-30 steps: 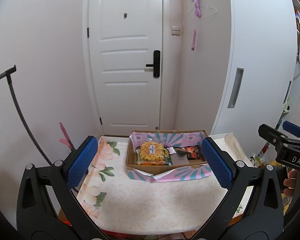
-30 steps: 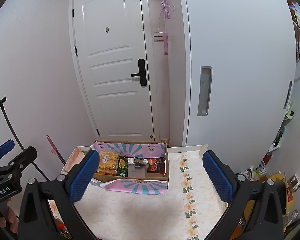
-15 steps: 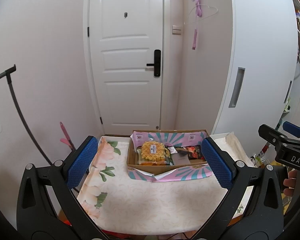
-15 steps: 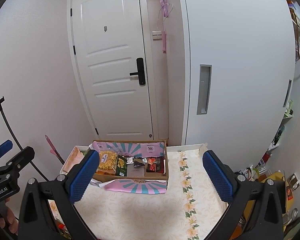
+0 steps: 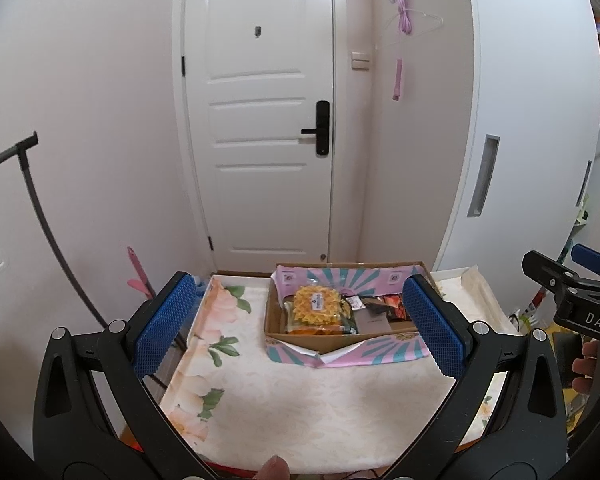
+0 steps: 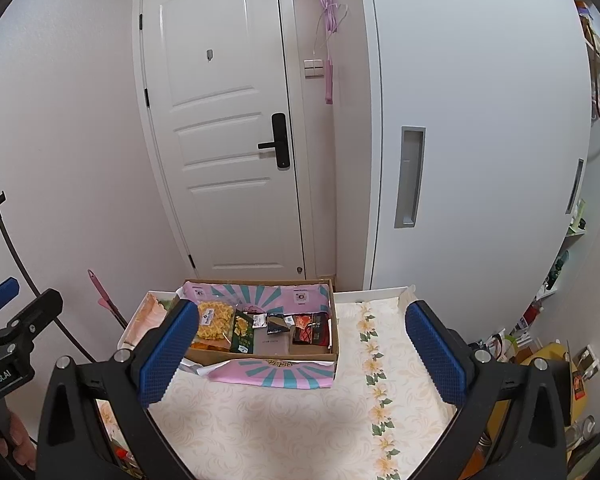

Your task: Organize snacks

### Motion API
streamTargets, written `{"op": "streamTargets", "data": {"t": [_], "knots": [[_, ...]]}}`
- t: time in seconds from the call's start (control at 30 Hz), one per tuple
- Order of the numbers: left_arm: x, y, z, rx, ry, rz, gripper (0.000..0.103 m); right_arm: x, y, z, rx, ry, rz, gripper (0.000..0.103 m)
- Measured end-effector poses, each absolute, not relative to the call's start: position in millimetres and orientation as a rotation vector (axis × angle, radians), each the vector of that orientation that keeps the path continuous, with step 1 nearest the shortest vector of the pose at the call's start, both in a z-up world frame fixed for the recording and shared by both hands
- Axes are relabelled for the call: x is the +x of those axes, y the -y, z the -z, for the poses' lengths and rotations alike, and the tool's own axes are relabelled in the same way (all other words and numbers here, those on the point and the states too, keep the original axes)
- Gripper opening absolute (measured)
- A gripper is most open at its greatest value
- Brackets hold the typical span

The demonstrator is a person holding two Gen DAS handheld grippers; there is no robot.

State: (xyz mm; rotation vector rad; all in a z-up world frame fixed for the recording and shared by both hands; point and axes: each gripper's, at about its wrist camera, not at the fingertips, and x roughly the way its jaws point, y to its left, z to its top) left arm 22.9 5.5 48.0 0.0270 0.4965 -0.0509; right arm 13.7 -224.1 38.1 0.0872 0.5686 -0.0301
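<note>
the left gripper [image 5: 300, 328] hangs spread wide and holds nothing, its blue pads [image 5: 162, 324] well apart above the near part of the table [image 5: 300, 408]. the right gripper [image 6: 300, 348] is likewise released and empty, off to the right of it; each one shows at the edge of the other's view.

the step in hand looks like either a start or a pause: nothing is grasped, neither tool touches anything, and the cloth in front of the box is bare. the snacks all sit in the cardboard box [image 6: 260, 354] at the far side of the table, toward its left half in the right wrist view. the box is open on top, with a pink and teal striped wrapper folded over its near wall and lining its far wall.

inside, from left to right: a clear bag of yellow ruffled crisps [image 6: 214, 320], a green packet [image 6: 242, 334] standing on edge beside it, some small dark and white sachets [image 6: 274, 322] over a flat grey packet [image 6: 272, 344], and a red and black packet [image 6: 310, 330] at the right end. they overlap and lean, so the order is loose.

if sorting goes on, the next move calls for reaching forward and down into the box, picking one packet by an edge that stands clear, likely the crisps or the green one, and closing gently, since the bags would crush easily.
</note>
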Motion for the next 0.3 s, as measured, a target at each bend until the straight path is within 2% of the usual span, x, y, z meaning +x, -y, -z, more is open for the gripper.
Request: {"op": "streamTargets", "data": {"t": [0.3], "knots": [[38, -13, -38, 0.010, -0.516, 0.032, 0.103, 25, 218, -31, 0.085, -0.592, 0.034, 0.102]]}}
